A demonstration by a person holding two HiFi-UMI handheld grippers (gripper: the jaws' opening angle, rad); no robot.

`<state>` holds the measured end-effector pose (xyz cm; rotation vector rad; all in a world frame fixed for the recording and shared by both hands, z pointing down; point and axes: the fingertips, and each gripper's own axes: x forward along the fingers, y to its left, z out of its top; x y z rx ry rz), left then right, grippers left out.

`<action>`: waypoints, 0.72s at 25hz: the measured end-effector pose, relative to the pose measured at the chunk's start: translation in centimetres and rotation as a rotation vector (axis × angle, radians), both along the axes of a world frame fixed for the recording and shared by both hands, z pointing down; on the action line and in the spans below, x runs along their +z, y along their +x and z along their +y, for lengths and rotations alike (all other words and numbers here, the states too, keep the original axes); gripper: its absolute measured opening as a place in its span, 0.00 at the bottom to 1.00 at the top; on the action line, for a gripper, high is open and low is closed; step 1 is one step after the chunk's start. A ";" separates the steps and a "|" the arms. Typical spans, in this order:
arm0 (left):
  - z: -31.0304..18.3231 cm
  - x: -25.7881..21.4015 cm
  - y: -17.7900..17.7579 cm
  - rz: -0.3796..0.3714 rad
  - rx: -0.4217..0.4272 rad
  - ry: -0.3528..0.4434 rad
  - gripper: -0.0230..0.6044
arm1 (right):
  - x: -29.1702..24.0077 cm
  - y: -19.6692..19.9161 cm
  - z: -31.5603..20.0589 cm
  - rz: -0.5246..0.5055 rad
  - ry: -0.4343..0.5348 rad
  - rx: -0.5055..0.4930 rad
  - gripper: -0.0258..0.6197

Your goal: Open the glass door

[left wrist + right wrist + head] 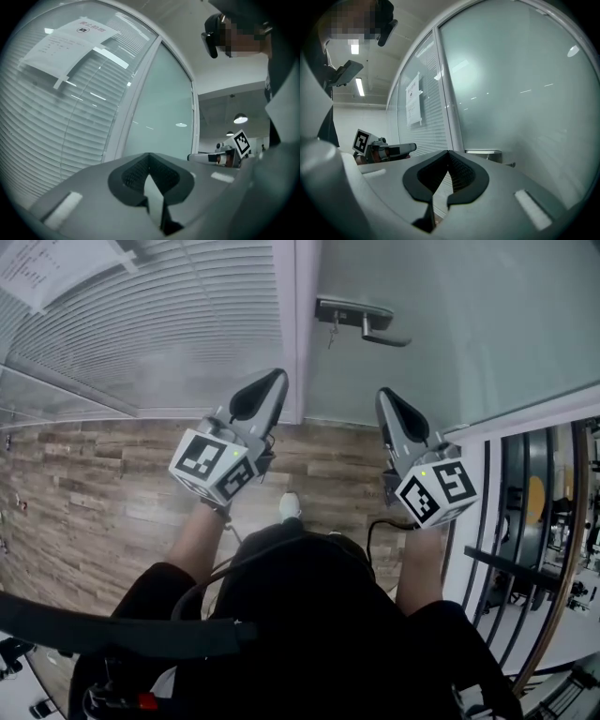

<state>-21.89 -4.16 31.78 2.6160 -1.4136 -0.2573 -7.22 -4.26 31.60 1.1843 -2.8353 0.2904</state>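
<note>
Jaws together (empty), left gripper (278,377) and right gripper (384,396) point at the door handle (368,322) beyond their fingertips, probably to reach it.

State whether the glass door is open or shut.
Shut: the glass door sits flush against its frame, with no gap beside the handle.

left tool (275,378), right tool (384,396), door handle (364,324) ahead

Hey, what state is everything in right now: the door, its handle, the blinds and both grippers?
Door: shut.
Handle: level, untouched.
Blinds: lowered.
Left gripper: shut, empty.
Right gripper: shut, empty.
</note>
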 end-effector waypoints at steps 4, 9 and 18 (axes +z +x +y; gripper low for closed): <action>-0.5 0.3 -1.3 0.010 0.011 0.000 0.04 | 0.3 -0.9 -0.3 0.013 0.000 0.026 0.04; -0.9 0.6 -2.0 0.027 0.020 -0.001 0.04 | 0.3 -1.3 -0.3 0.020 -0.004 0.045 0.04; -1.5 1.0 -1.8 0.039 0.031 -0.008 0.04 | 0.5 -1.1 -0.6 0.024 -0.008 0.057 0.04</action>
